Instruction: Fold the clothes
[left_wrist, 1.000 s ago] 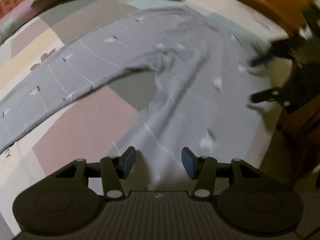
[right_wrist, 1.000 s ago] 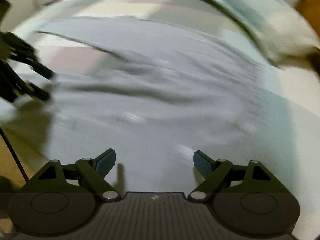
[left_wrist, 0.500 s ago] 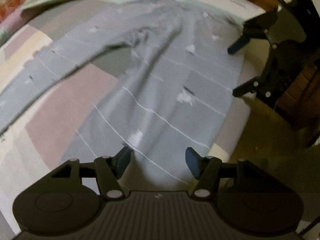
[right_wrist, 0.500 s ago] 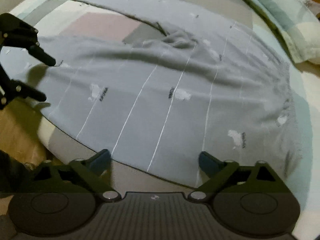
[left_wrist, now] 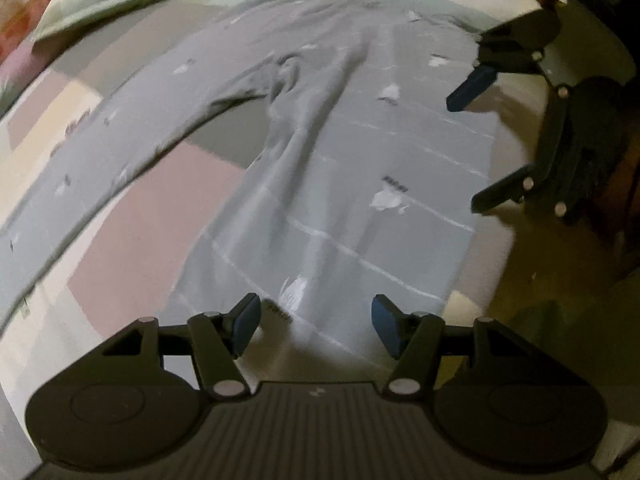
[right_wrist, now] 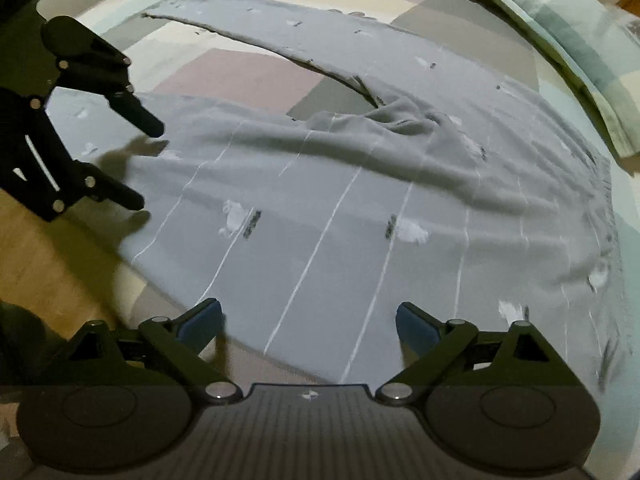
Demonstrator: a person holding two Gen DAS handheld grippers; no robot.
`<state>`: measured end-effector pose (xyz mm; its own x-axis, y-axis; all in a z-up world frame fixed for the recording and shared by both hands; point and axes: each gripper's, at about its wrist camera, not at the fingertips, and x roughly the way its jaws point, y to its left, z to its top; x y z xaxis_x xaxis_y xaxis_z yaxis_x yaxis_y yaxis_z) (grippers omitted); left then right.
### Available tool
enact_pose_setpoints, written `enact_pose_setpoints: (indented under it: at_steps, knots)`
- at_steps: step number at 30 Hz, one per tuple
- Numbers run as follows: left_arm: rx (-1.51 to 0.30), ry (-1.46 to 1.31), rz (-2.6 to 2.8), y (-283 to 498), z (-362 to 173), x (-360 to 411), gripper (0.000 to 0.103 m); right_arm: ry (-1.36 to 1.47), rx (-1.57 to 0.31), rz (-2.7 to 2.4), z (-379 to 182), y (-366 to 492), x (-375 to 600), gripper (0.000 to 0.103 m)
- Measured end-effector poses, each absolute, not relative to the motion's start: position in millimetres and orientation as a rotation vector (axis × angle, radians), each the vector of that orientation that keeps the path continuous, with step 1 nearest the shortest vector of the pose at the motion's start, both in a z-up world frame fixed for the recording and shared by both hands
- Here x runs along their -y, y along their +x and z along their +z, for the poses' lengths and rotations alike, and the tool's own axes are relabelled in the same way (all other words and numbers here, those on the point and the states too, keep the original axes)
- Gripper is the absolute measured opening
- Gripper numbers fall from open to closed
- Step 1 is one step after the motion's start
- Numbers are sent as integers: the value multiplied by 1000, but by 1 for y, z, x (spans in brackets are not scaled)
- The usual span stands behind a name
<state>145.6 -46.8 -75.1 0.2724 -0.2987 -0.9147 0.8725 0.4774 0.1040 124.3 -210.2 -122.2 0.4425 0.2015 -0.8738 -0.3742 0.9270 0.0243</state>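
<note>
Garment: a grey pair of trousers (right_wrist: 360, 216) with thin white lines and small white motifs was seen spread flat on the bed (right_wrist: 240, 76), waist end by the near edge, the two legs parted in a V towards the far side.
Crotch: a bunched ridge of cloth (right_wrist: 404, 120) was left unsmoothed where the legs met.
Left gripper (left_wrist: 316, 320): the jaws had just been opening and were seen released over the near leg by the bed edge; cloth lay below the gap, but no pad was seen pressing on it.
Right gripper (right_wrist: 308, 320): the jaws had just been opening too and were held wide apart above the waist edge, nothing gripped.
Change: against the blurred view a second earlier, the cloth was now seen lying settled and sharp, and both grippers had been drawn back towards the near edge.
Meaning: the laying-out was judged done; no fold was seen made yet.
Next: one leg would probably need to be taken up and laid over the other.
Pillow (right_wrist: 560, 40): left at the far right, clear of the garment.
</note>
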Motion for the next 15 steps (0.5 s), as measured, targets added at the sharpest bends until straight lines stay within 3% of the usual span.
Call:
enact_pose_setpoints:
  at_steps: [10,15]
  knots:
    - [-870,830,-983,111,-79,69,62,-305,-1010,442,-120,107,212,95]
    - [-757,938,-1038,90,-82,59,61,-428,-960,475,-113,95,205,86]
